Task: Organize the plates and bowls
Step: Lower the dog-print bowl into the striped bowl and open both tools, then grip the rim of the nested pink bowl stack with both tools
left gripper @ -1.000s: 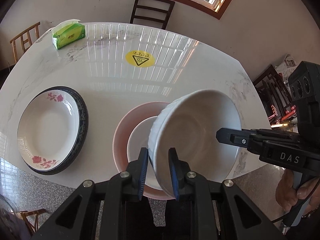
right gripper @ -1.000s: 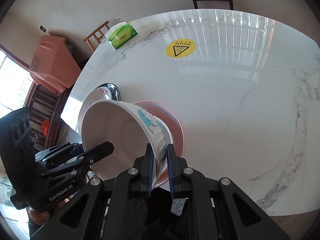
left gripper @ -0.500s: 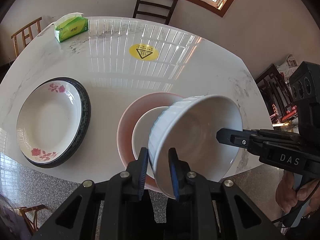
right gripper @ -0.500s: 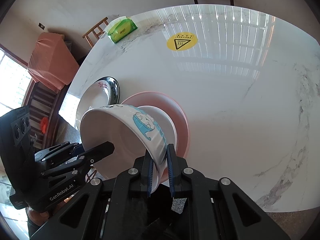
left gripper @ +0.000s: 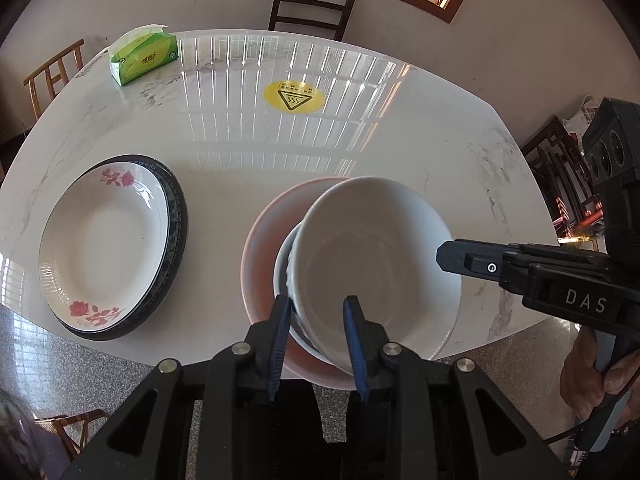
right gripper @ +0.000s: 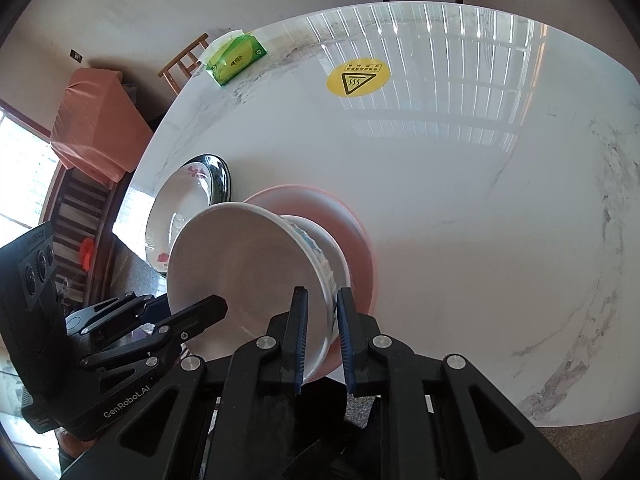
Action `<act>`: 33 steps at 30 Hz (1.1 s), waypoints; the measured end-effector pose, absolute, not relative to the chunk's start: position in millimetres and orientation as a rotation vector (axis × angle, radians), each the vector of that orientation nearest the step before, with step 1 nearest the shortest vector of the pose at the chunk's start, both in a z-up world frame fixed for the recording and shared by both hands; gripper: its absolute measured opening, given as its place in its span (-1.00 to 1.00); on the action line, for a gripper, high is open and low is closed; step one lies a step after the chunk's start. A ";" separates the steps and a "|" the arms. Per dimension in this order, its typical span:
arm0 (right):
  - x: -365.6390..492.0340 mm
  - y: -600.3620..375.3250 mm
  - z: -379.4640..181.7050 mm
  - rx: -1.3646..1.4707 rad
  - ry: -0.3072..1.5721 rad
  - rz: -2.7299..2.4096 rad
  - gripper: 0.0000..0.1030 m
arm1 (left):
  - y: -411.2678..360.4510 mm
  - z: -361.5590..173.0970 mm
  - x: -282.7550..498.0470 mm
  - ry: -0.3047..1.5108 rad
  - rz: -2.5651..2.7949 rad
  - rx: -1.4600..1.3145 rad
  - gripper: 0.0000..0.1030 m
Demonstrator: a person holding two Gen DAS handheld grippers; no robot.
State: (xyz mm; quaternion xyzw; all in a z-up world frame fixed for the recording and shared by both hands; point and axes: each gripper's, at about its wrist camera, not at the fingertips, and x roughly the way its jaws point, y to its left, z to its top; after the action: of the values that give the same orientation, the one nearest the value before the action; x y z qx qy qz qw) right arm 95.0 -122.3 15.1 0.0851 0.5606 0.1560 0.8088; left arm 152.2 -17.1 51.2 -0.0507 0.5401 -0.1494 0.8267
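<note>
A white bowl with a blue print point(left gripper: 372, 256) point(right gripper: 256, 272) now rests nested in a smaller white bowl point(left gripper: 285, 256), which sits in a pink plate point(left gripper: 264, 232) point(right gripper: 352, 232) near the table's front edge. My left gripper point(left gripper: 316, 312) is open, its fingers on either side of the bowl's near rim with a gap. My right gripper point(right gripper: 322, 316) also straddles the bowl's rim on the other side, its jaws slightly apart. A white rose-patterned plate point(left gripper: 104, 240) point(right gripper: 180, 208) lies on a dark plate point(left gripper: 176, 216) at the left.
The white marble table point(left gripper: 400, 128) carries a yellow hot-surface sticker point(left gripper: 294, 97) point(right gripper: 358, 78) in the middle and a green tissue pack point(left gripper: 144, 58) point(right gripper: 236, 58) at the far left. Chairs stand around the table.
The bowl has tilted from steep to nearly level and come down into the smaller bowl. Both grippers' jaws have opened from their tight hold on its rim.
</note>
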 end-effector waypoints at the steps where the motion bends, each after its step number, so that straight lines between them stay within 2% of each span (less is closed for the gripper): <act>1: 94.8 -124.0 15.6 0.203 1.194 0.347 -0.66 | -18.2 52.4 151.9 1.140 -0.314 -0.093 -0.32; 6: 86.3 -129.5 24.1 0.206 1.133 0.360 -0.66 | -15.8 67.6 142.7 1.041 -0.325 -0.062 -0.30; 9: 80.5 -138.1 26.0 0.202 1.095 0.357 -0.58 | -4.6 78.1 135.6 0.974 -0.331 -0.092 -0.27; 13: 72.9 -145.3 16.3 0.135 1.064 0.314 -0.56 | 13.1 80.1 131.0 0.933 -0.284 -0.102 -0.15; 23: 77.1 -142.8 -6.6 0.154 1.113 0.329 -0.57 | 41.2 42.4 148.6 1.097 -0.242 -0.170 -0.13; 33: 85.4 -138.0 -14.7 0.126 1.146 0.287 -0.58 | 31.7 24.8 158.8 1.154 -0.234 -0.167 -0.13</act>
State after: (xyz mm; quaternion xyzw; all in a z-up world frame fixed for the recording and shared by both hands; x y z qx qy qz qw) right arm 85.4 -138.0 -14.7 0.0593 0.5399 0.1351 0.8287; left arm 158.8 31.7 24.8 -0.0788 0.5435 -0.1102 0.8284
